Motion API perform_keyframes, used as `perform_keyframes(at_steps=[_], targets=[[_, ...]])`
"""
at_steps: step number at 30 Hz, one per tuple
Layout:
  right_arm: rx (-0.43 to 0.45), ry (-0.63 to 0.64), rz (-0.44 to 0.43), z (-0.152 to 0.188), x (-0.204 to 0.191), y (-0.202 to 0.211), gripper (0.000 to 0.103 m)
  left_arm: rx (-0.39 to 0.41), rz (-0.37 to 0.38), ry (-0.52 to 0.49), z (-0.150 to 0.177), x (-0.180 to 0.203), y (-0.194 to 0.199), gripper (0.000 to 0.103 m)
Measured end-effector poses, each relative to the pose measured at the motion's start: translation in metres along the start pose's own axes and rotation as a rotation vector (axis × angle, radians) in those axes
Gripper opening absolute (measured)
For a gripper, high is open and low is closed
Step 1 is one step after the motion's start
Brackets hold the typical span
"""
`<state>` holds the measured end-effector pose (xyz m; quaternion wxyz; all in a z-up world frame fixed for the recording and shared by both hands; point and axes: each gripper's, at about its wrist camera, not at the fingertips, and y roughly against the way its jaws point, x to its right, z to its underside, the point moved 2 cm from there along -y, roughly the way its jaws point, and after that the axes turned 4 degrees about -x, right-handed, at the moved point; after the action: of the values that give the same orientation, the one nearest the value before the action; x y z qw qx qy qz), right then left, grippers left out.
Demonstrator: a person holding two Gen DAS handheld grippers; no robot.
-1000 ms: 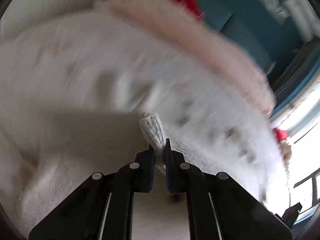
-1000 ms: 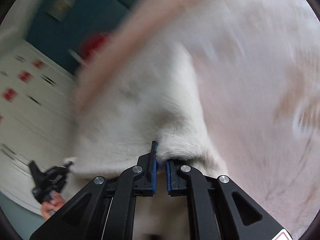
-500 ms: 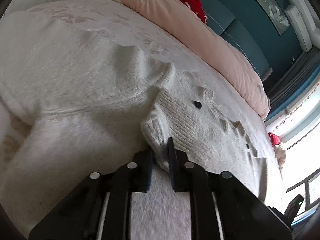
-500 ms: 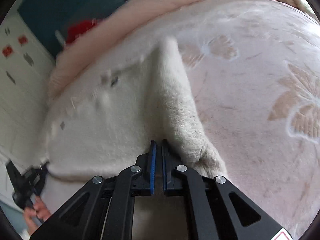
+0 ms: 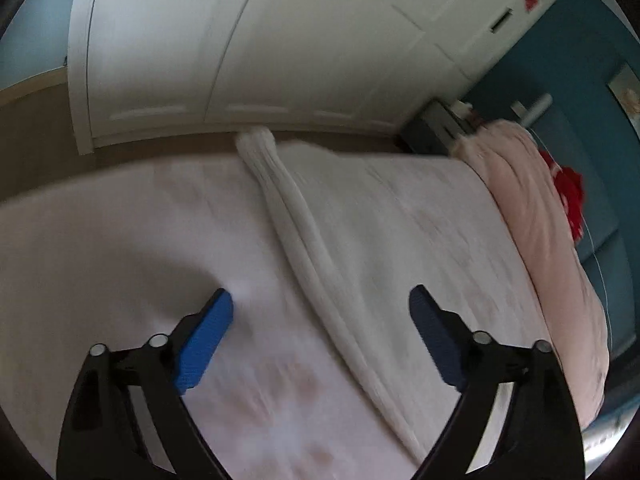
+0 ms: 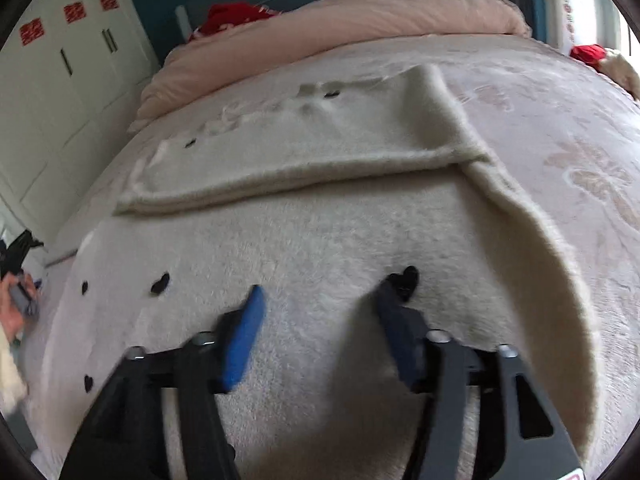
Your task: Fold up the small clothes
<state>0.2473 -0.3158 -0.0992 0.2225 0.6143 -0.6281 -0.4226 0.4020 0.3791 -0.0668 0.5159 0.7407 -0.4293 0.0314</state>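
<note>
Left wrist view: the left gripper (image 5: 320, 308) hangs over a bed (image 5: 100, 240) covered in a pale pink spread with a faint flower pattern. Its blue fingers (image 5: 208, 340) stand wide apart and are opening, with nothing pressed between them. A long, narrow white sleeve (image 5: 304, 248) of the sweater runs in the gap between them, lying on the bed from near the bottom of the frame up to the bed's far edge, where its ribbed cuff hangs just over. White wardrobe doors (image 5: 240, 48) fill the background. To the right, a pink duvet (image 5: 544, 248) lies bunched along the side of the bed, with something red (image 5: 570, 196) beside it against a teal wall. The picture is blurred.

Right wrist view: at the far left edge, a hand (image 6: 16, 304) holds the other gripper, low beside the bed. The right gripper (image 6: 326, 296) points down at a cream fuzzy sweater (image 6: 320, 232) spread flat on the bed. Its fingers (image 6: 244, 336) are apart and opening, empty, just above the fabric. Small black hearts (image 6: 160, 283) dot the sweater; one sits at the tip of the right-hand finger. Farther back, a folded part of the sweater lies across it, forming a raised edge from left to right. The pink duvet (image 6: 360, 20) stretches along the head of the bed behind.
</note>
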Motion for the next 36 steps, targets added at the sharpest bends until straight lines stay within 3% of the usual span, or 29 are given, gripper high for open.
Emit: perform_keyframes(at_steps=[2, 4, 6, 8, 11, 13, 15, 18, 20, 21, 22, 23, 24, 27, 30, 36], targets=[[0.000, 0.031, 0.010, 0.007, -0.004, 0.001, 0.070, 0.006, -0.022, -0.030, -0.012, 0.001, -0.007, 0.066], [-0.002, 0.060, 0.033, 0.009, -0.010, -0.005, 0.073, -0.050, -0.036, -0.064, -0.022, 0.005, -0.022, 0.012], [-0.002, 0.067, 0.035, 0.010, -0.012, -0.005, 0.075, -0.052, -0.026, -0.059, -0.025, 0.013, -0.022, 0.010], [0.004, 0.056, 0.017, 0.011, -0.009, -0.006, 0.076, -0.007, 0.019, -0.086, -0.030, 0.029, -0.005, 0.009], [0.010, 0.048, 0.003, 0.015, -0.007, -0.007, 0.077, 0.060, 0.158, -0.258, -0.013, 0.100, 0.046, 0.008], [0.013, 0.049, 0.002, 0.015, -0.007, -0.007, 0.078, 0.083, 0.275, -0.382, 0.016, 0.152, 0.087, 0.008], [0.013, 0.044, -0.006, 0.015, -0.006, -0.007, 0.078, 0.058, 0.416, -0.492, 0.061, 0.206, 0.129, 0.008], [0.014, 0.033, -0.027, 0.014, -0.005, -0.006, 0.078, -0.072, 0.589, -0.603, 0.156, 0.265, 0.165, 0.013], [0.011, 0.025, -0.046, 0.013, -0.004, -0.005, 0.080, -0.170, 0.614, -0.661, 0.227, 0.281, 0.168, 0.015], [0.009, 0.021, -0.054, 0.012, -0.004, -0.005, 0.080, -0.208, 0.605, -0.675, 0.252, 0.280, 0.165, 0.022], [0.006, 0.015, -0.067, 0.011, -0.003, -0.005, 0.081, -0.263, 0.573, -0.677, 0.284, 0.272, 0.155, 0.036], [0.004, 0.010, -0.077, 0.010, -0.002, -0.004, 0.081, -0.312, 0.541, -0.670, 0.309, 0.262, 0.147, 0.042], [0.002, -0.003, -0.095, 0.009, 0.000, -0.003, 0.081, -0.364, 0.492, -0.642, 0.335, 0.244, 0.136, 0.043], [0.001, -0.062, -0.135, -0.003, 0.004, 0.008, 0.082, -0.411, 0.395, -0.555, 0.366, 0.193, 0.124, 0.043], [0.027, -0.099, -0.203, -0.029, -0.004, 0.014, 0.082, -0.378, 0.367, -0.521, 0.369, 0.144, 0.132, 0.045], [-0.047, -0.213, -0.261, -0.099, -0.026, -0.036, 0.082, -0.360, 0.473, -0.528, 0.352, 0.115, 0.124, 0.046]])
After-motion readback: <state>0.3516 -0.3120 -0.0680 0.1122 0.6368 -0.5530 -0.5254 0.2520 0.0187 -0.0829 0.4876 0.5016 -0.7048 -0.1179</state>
